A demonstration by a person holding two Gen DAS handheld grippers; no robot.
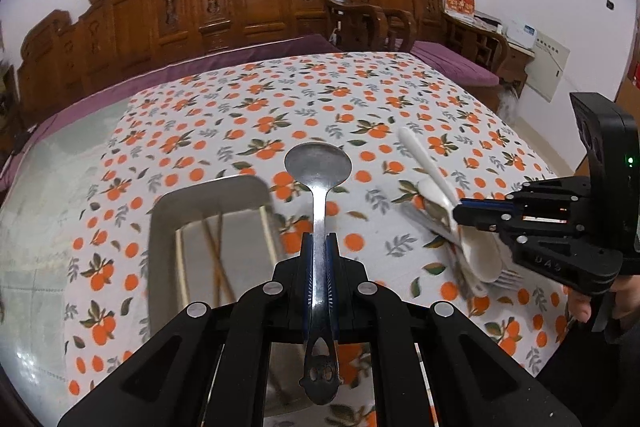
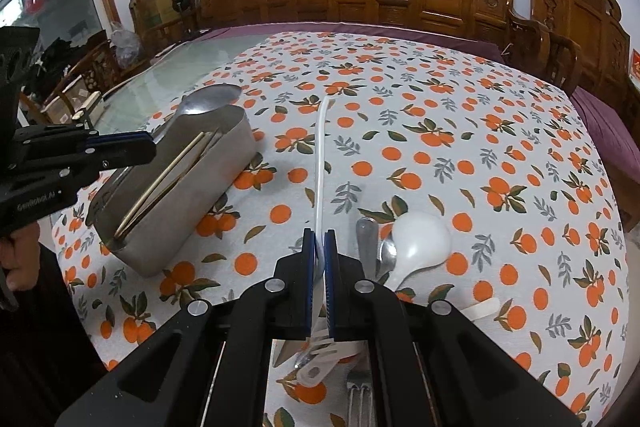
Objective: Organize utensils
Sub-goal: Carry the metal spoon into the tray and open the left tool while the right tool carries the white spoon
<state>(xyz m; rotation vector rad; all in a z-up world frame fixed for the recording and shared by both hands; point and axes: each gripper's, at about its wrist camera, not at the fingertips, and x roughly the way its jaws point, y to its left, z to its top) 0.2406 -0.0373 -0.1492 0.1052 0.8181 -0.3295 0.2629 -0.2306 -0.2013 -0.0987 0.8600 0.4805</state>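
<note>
While left gripper clamps steel spoon above tray, right gripper pinches white spoon.

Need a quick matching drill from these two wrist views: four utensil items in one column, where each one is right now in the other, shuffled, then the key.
Items
1. Round-bowled steel spoon
2. Long white plastic spoon
3. Thin wooden chopsticks
4. White plastic ladle-shaped spoon

Places
A. Lying on the orange-print tablecloth
B. Gripped by the handle in the left gripper
C. Inside the rectangular steel tray
D. Clamped in the jaws of the right gripper

Pairs: 1-B, 2-D, 3-C, 4-A
</note>
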